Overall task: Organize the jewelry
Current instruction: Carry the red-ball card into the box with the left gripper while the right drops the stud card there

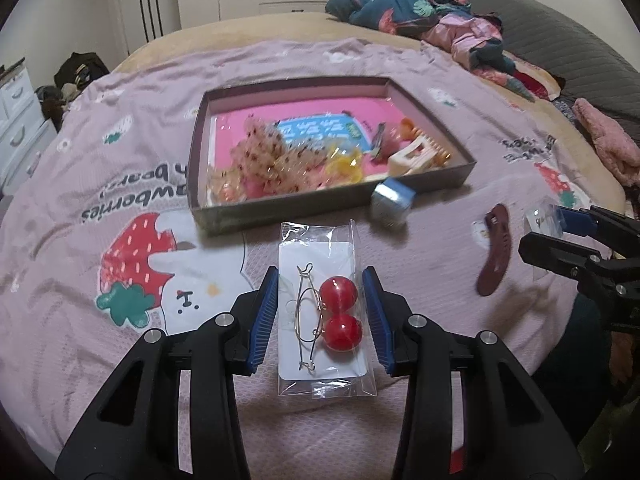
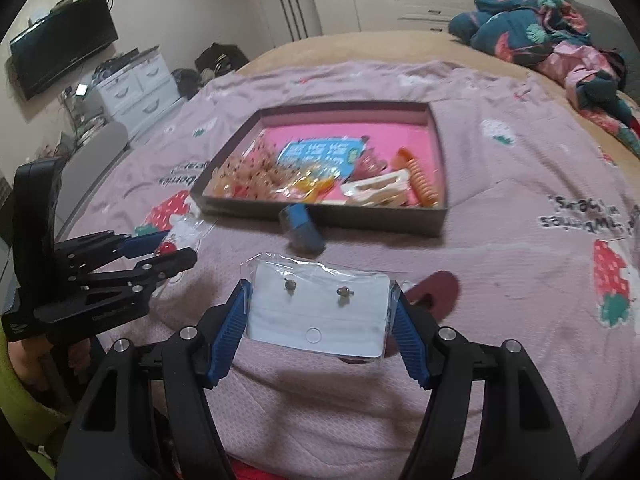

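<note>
Sitting on the pink bedspread, the open box is lying straight ahead of both grippers. The left gripper is clamping the cherry earring packet, long axis pointing boxward; the right gripper is pinching the stud earring card crosswise.

Left gripper fills lower centre of its own view, blue pads closed against the sides of a clear earring packet, held level. It also shows at left edge of the right view, pointing right. Right gripper sits lower centre of its view, pads clamping a white stud card. It appears at right edge of left view.
</note>
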Tool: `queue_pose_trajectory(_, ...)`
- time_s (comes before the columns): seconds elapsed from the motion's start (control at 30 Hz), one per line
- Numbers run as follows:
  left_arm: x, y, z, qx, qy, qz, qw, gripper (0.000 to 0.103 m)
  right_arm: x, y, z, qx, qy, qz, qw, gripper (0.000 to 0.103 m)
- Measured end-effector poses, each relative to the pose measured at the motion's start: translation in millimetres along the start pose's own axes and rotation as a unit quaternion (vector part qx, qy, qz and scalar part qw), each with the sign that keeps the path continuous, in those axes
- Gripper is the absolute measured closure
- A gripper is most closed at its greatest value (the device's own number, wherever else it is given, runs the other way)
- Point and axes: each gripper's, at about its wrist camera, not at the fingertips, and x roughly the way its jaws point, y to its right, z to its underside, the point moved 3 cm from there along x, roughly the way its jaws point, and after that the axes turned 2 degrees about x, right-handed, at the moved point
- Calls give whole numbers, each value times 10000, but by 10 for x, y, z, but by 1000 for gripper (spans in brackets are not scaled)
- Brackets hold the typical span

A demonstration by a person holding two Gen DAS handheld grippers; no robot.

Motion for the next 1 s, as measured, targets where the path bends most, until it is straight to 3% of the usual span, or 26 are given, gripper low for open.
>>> queue_pose_trajectory(0.5,-409,369,-303,345,458,229,9981,69,-628,260,-104,263,679,389,9966,37)
queue_pose_trajectory(1.0,-441,808,-634,755,581,468,9944,69,-1247,634,-205,504,1388,831,9855,37)
